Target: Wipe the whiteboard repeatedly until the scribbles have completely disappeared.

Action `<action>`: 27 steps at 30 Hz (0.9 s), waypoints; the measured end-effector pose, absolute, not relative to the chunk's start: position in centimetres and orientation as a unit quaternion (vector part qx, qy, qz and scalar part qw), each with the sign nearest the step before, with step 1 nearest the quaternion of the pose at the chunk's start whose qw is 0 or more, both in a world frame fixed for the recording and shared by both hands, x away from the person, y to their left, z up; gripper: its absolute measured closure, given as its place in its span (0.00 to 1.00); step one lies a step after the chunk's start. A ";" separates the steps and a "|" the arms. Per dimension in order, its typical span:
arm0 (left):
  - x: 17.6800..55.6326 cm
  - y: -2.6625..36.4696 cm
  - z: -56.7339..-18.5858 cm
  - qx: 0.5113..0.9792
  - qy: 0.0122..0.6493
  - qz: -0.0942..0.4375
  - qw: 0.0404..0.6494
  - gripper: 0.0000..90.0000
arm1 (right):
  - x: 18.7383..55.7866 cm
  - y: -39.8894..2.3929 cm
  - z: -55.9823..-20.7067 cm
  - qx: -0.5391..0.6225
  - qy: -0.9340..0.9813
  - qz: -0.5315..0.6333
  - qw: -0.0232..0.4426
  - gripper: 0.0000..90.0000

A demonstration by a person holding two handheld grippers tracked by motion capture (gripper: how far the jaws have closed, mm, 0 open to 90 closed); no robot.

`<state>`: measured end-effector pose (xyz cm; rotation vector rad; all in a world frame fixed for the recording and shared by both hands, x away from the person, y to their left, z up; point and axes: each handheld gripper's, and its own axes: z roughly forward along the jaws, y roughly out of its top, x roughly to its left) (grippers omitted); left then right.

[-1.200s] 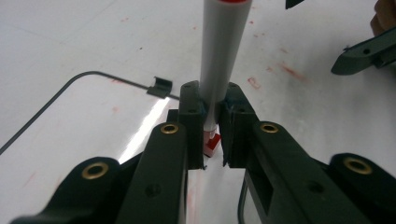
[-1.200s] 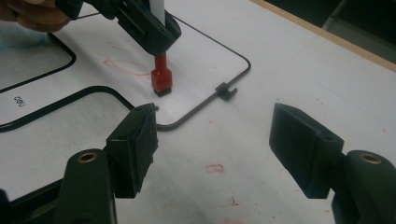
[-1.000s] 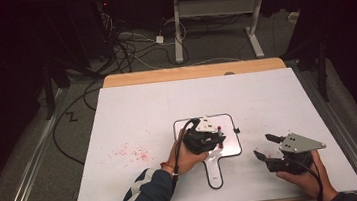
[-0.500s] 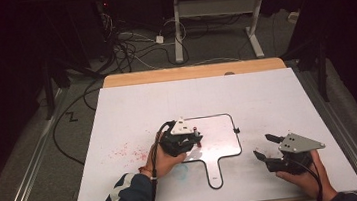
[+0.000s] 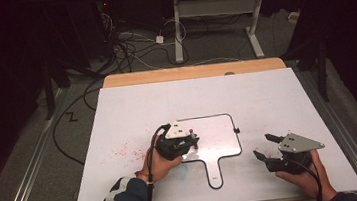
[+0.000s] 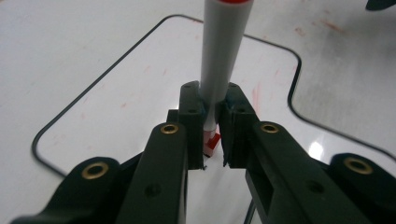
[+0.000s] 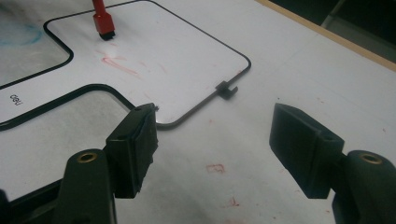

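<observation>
Left tool [image 6: 212, 135] clamped on a grey marker [image 6: 223, 51] with a red band at its far end; the barrel stands up between the two black pads, pinched near its lower end, a bit of red and white showing below the grip. In the high view the left tool [image 5: 191, 142] sits over the left part of the small handled whiteboard [image 5: 220, 136], which lies on the tabletop [image 5: 132, 105] nearer the front edge than the back, roughly mid-width. Marker's red end [image 7: 102, 21] meets the board surface in the right tool view; faint red strokes [image 7: 119, 65] lie just beside it.

Left hand [image 5: 160, 162] comes in from the front edge, dark sleeve with light stripes, wrist angled toward the board's left side.

Right tool [image 7: 215, 135] open wide, nothing between its pads (bare tabletop beneath). In the high view it [image 5: 267, 146] rests near the front right corner, apart from the board's right edge, right hand [image 5: 305, 177] under it.

Hard to read: the marker's tip itself, blurred and small. Marker's upper end cut off at the frame top in the left tool view. Red smudges [image 5: 124, 151] on the tabletop left of the board, too faint to make out.
</observation>
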<state>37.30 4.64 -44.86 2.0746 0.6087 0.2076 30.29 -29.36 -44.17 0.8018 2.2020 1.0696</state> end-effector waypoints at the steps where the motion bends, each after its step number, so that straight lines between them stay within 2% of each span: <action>1: 37.6 4.3 -44.6 0.857 0.224 0.097 0.453 0.87 | 30.3 -29.4 -44.2 0.298 0.821 0.399 0.279 0.37; 11: 38.8 -2.3 -44.4 0.861 0.194 0.079 0.463 0.87 | 30.3 -29.5 -44.2 0.298 0.821 0.399 0.279 0.37; 14: 39.2 -3.5 -44.7 0.871 0.189 0.088 0.445 0.87 | 30.2 -29.6 -44.2 0.298 0.821 0.398 0.280 0.37; 27: 39.7 -0.9 -44.4 0.876 0.210 0.101 0.422 0.87 | 30.2 -29.5 -44.2 0.296 0.823 0.395 0.281 0.37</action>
